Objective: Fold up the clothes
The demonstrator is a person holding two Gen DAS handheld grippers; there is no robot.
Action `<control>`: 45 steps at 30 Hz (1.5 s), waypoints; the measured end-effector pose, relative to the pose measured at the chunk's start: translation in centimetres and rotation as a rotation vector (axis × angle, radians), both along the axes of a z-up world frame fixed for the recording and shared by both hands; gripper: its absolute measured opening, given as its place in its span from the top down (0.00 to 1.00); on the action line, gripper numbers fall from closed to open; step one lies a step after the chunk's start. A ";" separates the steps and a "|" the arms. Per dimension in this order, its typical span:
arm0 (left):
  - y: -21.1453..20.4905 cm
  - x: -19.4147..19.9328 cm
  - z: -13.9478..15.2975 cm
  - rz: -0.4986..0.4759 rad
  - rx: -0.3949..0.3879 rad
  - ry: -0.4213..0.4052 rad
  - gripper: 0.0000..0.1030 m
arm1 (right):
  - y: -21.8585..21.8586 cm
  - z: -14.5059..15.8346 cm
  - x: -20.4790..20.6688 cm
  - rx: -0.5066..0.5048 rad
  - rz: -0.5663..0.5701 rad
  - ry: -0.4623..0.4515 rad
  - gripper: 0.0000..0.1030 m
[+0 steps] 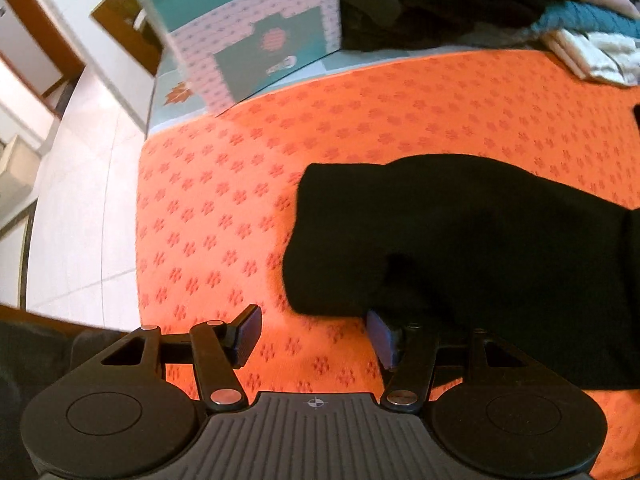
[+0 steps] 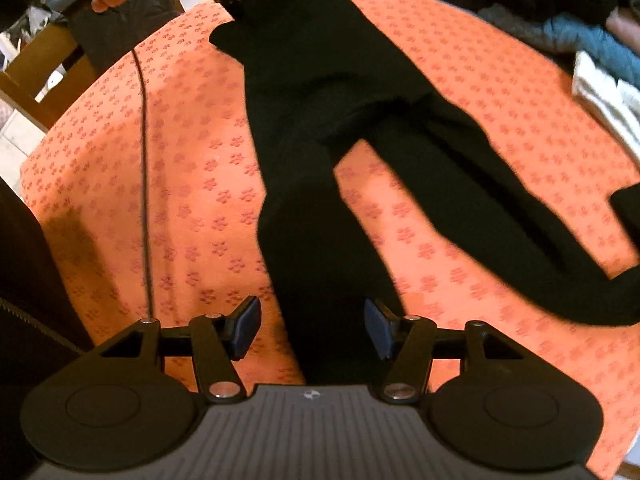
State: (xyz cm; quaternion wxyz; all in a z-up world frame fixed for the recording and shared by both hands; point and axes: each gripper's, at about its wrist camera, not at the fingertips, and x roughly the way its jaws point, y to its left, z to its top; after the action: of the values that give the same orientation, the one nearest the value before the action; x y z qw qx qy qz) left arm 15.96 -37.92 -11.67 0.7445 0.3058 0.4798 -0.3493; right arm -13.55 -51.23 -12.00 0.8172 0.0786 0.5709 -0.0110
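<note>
A black garment [image 2: 320, 92], like trousers with two legs, lies stretched on the orange flowered tablecloth [image 2: 192, 208]. One leg runs toward me and passes between the fingers of my right gripper [image 2: 312, 328], which stands open around it. The other leg curves off to the right. My left gripper [image 1: 312, 336] is open at the wide end of the garment [image 1: 460, 248]. Its right finger [image 1: 380, 338] sits just under the cloth's edge and its left finger stands over bare tablecloth. In the right wrist view the left gripper [image 2: 236, 8], held by a hand, touches the garment's far end.
A teal and white patterned box [image 1: 256, 28] stands at the table's back left. Dark, teal and white clothes [image 1: 580, 40] are piled at the back right. A thin cable [image 2: 144, 160] crosses the cloth at left. A wooden chair [image 2: 36, 72] and tiled floor [image 1: 80, 200] lie beyond the table's edge.
</note>
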 end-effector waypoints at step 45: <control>-1.9 -6.2 2.1 -0.542 0.048 -0.092 0.52 | -18.6 9.2 4.0 -0.317 -0.140 -0.097 0.93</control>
State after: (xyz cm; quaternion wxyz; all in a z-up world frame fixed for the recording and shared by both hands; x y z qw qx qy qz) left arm 9.74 -39.86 -9.55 0.6374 0.4559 0.3545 -0.5100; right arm -9.60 -69.79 -2.79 0.8430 -0.0113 0.5152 -0.1540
